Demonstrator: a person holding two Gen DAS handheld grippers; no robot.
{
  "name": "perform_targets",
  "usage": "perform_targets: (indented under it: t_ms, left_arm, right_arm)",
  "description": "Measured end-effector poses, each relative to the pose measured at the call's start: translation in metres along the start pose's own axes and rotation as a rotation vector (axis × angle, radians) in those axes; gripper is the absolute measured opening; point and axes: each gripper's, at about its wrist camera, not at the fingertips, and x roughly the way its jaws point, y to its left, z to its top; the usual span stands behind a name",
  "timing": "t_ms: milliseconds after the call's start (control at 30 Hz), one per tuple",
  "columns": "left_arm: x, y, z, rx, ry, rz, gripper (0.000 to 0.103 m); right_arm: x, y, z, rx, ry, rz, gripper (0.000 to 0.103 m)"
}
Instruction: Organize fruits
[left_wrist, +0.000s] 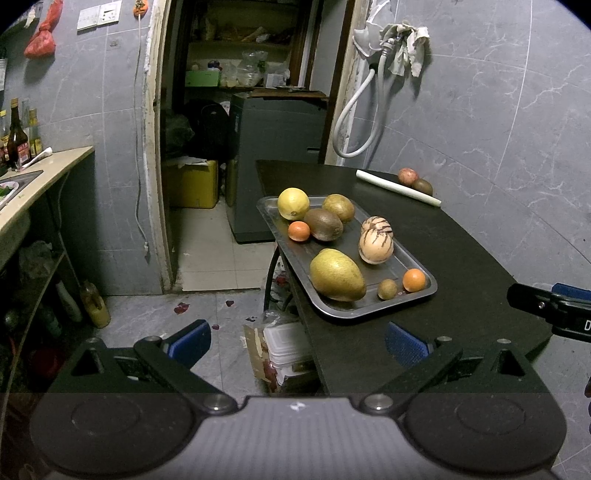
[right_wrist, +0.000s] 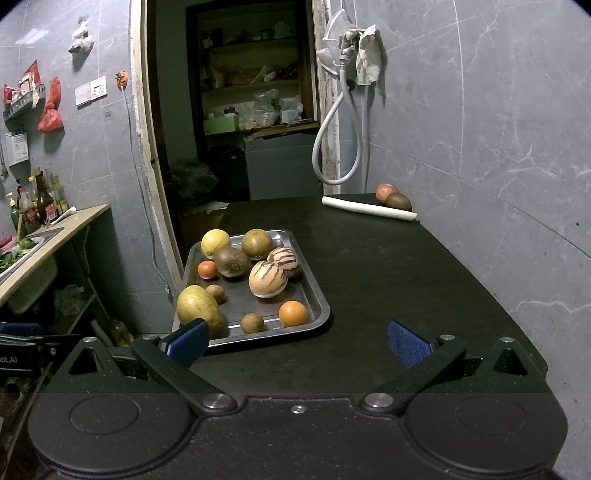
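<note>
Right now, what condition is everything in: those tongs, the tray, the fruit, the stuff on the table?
Left tongs: open, holding nothing, short of the tray.
Right tongs: open, holding nothing, above the table's near edge.
Metal tray: flat on the black table, loaded with fruit.
Large pear: lying on its side in the tray.
Striped melons: two, touching.
Red apple: off the tray, at the far corner, beside a kiwi.
White roll: lying flat.

Open black tabletop (right_wrist: 406, 280) right of the fruit-crowded tray (right_wrist: 317, 295) permits passage; a white roll (right_wrist: 367, 209) blocks the far corner.
</note>
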Motion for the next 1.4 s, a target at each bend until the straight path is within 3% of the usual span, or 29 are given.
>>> perform_targets:
  t_ms: [400, 633, 1400]
  left_arm:
    - [0.0019, 0.0019, -0.0017, 0.001, 0.004, 0.002, 0.102]
    - [0.007, -0.0023, -0.0011, 0.045, 0.027, 0.057, 0.102]
    - [0.0073, 0.0016, 0.0023, 0.041, 0.038, 0.051, 0.102]
  right_arm:
    - [0.0016, -0.0009, -0.0002, 0.002, 0.004, -0.002, 0.102]
    - [0.0025, -0.0009, -0.0015, 0.002, 0.007, -0.003, 0.102]
    - [0.0042, -0.0012, 0.0003, 0.001, 0.007, -0.004, 0.102]
